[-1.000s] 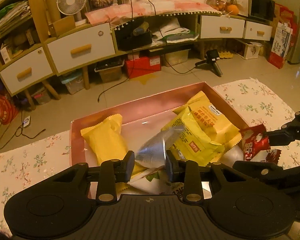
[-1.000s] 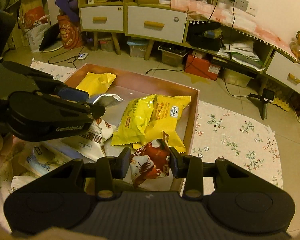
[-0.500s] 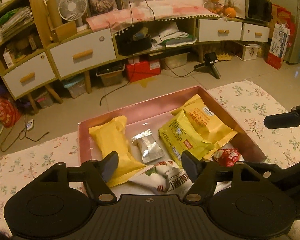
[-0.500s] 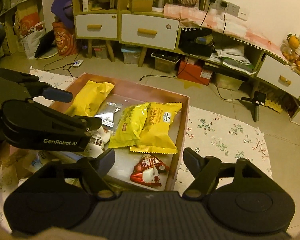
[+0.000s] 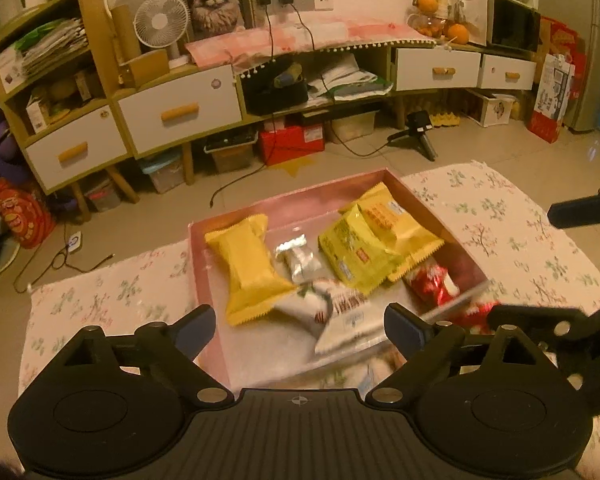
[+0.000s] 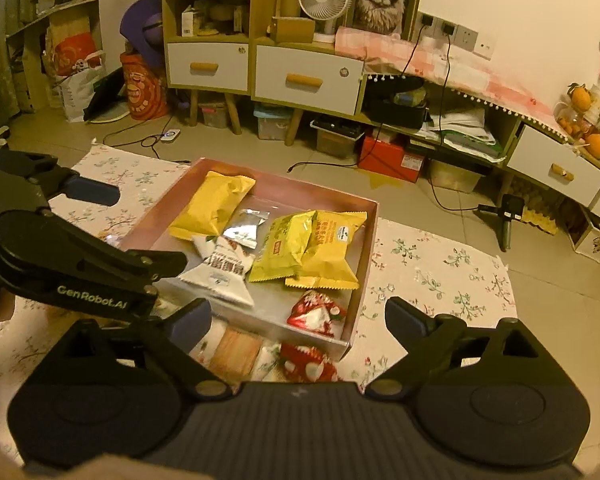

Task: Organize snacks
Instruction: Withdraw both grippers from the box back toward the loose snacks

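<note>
Looked light, soft and crinkly, every packet in the pink box [image 6: 364, 264]: foil and plastic pillows, likely slippery, likely to crush if squeezed hard across the middle. Best taken, by that judgement, at a crimped end seam or across the narrow width, with gentle pressure. Lay inside the box: a plain yellow packet [image 6: 214, 204] at the far left corner, a small silver sachet [image 6: 247, 226] just beside it, two printed yellow packets [image 6: 308, 246] overlapping toward the right wall, a white packet [image 6: 222, 270] nearer the front, and a small red-and-white wrapped sweet [image 6: 318, 312] by the near right corner. Waited outside the front wall on the flowered cloth [image 6: 440, 276]: another red sweet [image 6: 306, 362] and some pale wrappers, partly hidden, so presumably not yet sorted. Stood spread wide above the box and cloth, the left gripper [image 5: 298, 328], with nothing between its fingers and nothing touched; had just been opening. Same for the right gripper [image 6: 298, 322]: jaws far apart, just opened, empty, the red sweet in the box lying free below them.
</note>
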`<state>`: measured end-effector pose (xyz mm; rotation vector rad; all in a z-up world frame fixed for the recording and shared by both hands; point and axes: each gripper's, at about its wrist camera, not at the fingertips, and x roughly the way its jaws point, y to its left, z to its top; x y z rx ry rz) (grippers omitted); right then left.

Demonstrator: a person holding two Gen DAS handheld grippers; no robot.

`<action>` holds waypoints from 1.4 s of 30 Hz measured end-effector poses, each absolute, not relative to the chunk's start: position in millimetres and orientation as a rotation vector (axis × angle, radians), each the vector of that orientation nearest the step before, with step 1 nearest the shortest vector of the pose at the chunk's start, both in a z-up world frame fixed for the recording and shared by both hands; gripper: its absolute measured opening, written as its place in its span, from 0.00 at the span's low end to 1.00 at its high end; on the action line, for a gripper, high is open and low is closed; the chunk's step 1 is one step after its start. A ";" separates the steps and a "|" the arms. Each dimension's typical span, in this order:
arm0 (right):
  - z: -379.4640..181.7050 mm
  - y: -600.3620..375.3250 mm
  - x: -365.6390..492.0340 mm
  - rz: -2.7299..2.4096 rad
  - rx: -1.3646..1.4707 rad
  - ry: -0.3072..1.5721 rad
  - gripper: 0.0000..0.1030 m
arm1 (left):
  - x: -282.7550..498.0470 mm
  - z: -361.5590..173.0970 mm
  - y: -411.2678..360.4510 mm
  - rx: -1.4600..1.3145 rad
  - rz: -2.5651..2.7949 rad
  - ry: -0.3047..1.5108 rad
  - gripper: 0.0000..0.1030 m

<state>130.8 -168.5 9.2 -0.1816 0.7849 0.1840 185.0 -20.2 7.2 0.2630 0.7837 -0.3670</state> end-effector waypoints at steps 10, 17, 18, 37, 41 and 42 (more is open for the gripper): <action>11.6 -162.0 99.7 0.177 -0.168 0.800 0.92 | 139.7 5.6 1.7 0.220 -0.360 0.807 0.91; 7.4 -153.1 79.4 0.176 -0.199 0.803 0.93 | 109.7 0.6 15.0 0.216 -0.362 0.819 0.91; 6.7 -151.2 76.7 0.177 -0.205 0.802 0.93 | 105.3 -0.2 16.9 0.217 -0.363 0.821 0.92; -21.4 -145.3 43.2 0.197 -0.171 0.816 0.96 | 53.4 -31.1 59.5 0.229 -0.392 0.842 0.95; -32.2 -141.2 46.6 0.192 -0.187 0.842 0.96 | 55.2 -43.8 67.2 0.264 -0.380 0.850 0.95; -35.0 -139.9 47.6 0.194 -0.191 0.847 0.96 | 56.4 -47.5 69.4 0.280 -0.376 0.847 0.95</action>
